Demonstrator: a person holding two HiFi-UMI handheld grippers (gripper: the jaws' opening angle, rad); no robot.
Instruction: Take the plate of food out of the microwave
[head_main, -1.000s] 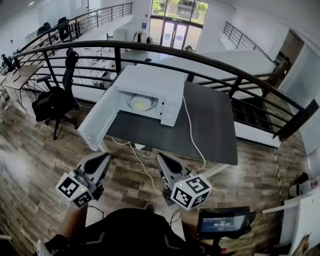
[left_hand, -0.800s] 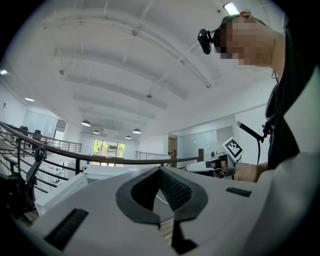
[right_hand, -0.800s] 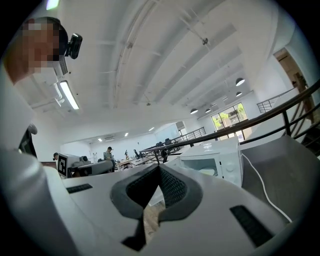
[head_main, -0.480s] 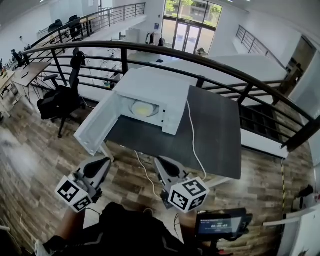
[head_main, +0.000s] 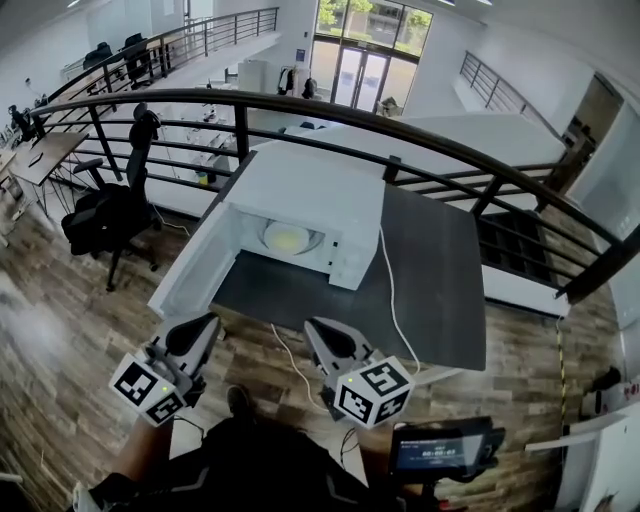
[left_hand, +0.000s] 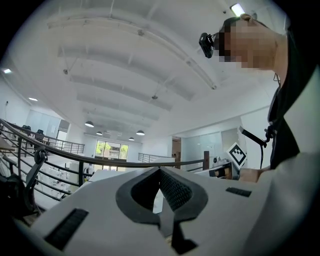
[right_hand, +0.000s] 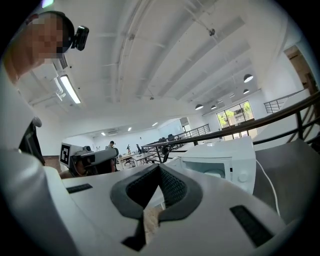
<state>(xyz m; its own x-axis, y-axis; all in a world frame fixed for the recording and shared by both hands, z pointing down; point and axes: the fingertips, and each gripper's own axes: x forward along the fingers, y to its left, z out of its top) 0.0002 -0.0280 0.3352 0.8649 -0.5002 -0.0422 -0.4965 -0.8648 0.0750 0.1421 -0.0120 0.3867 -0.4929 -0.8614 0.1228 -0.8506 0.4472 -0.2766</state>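
A white microwave (head_main: 318, 190) stands on a dark table (head_main: 430, 290) with its door (head_main: 190, 272) swung open to the left. Inside it a pale plate of yellowish food (head_main: 288, 238) lies on the floor of the oven. My left gripper (head_main: 207, 322) and right gripper (head_main: 318, 328) hang side by side below the table's near edge, well short of the microwave. Both are shut with nothing in them. In the right gripper view the jaws (right_hand: 159, 167) meet at the tips, and the microwave (right_hand: 222, 161) shows ahead on the right. The left gripper's jaws (left_hand: 160, 170) also meet.
A curved black railing (head_main: 420, 135) runs behind the table. A white cable (head_main: 388, 285) trails from the microwave across the table and over its front edge. A black office chair (head_main: 110, 215) stands at the left on the wood floor. A small screen (head_main: 445, 448) sits at the lower right.
The head view has shifted a little, and the microwave now sits slightly lower and larger in it. Both grippers stay low in front of the person, still shut.
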